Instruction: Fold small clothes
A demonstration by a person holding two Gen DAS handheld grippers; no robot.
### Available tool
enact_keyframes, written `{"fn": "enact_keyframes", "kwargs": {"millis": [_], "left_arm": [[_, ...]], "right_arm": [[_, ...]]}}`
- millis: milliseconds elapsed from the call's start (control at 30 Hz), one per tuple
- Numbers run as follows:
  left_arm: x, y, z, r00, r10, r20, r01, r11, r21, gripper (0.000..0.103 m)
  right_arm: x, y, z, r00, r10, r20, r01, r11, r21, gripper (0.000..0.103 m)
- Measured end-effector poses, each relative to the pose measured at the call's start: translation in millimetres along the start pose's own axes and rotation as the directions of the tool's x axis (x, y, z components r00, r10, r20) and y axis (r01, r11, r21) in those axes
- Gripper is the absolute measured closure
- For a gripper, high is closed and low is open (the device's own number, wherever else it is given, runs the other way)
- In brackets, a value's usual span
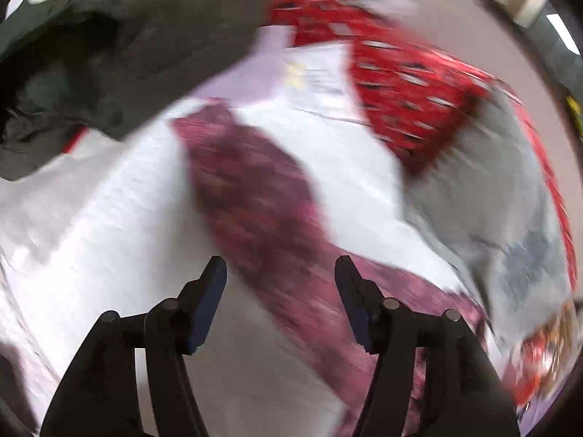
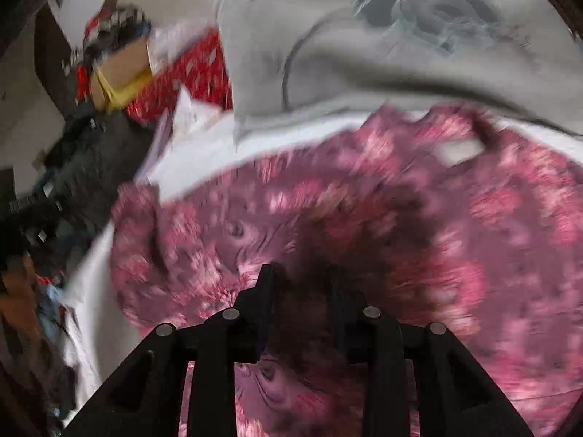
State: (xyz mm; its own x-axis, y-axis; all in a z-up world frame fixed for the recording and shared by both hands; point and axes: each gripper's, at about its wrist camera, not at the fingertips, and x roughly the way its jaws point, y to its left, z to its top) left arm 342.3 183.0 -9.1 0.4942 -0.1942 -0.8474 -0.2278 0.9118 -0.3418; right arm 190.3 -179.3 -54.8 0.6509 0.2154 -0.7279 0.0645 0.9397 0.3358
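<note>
While the white work surface [image 1: 91, 200] is kept bare at its middle for folding, the pink floral garment [image 2: 364, 200] is spread flat upon it, with a grey printed garment [image 2: 364, 36] and a red patterned cloth [image 1: 408, 94] set aside beyond. The left gripper [image 1: 280, 276] is held wide apart and empty over the garment's edge, seemingly ready to pinch it. Whether the right gripper [image 2: 302, 284] is closed on fabric cannot be told through blur.

This looks like a room in a home. A white sheet [image 1: 91, 218] covers the surface, and many clothes lie on it: a pink flowered garment [image 2: 400, 218] in the middle, a grey garment [image 2: 364, 54] beside it, red patterned cloth [image 1: 400, 83] behind, a dark jacket [image 1: 109, 54] near it.
</note>
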Motion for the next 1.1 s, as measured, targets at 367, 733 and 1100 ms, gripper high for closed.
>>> {"fn": "enact_keyframes", "kwargs": {"millis": [367, 733, 1100], "left_arm": [[104, 35, 50, 0.986, 0.039, -0.161, -0.061, 0.989, -0.135, 0.042], [55, 13, 56, 0.996, -0.087, 0.011, 0.088, 0.988, -0.124, 0.101], [-26, -96, 7, 0.987, -0.148, 0.065, 0.138, 0.982, 0.131, 0.101]], "right_arm": [[-1, -8, -12, 0.994, 0.045, 0.104, -0.045, 0.999, -0.002, 0.066], [-5, -10, -14, 0.993, 0.054, 0.103, -0.055, 0.998, 0.003, 0.065], [-61, -50, -23, 0.991, -0.107, 0.083, 0.105, 0.994, 0.026, 0.053]]}}
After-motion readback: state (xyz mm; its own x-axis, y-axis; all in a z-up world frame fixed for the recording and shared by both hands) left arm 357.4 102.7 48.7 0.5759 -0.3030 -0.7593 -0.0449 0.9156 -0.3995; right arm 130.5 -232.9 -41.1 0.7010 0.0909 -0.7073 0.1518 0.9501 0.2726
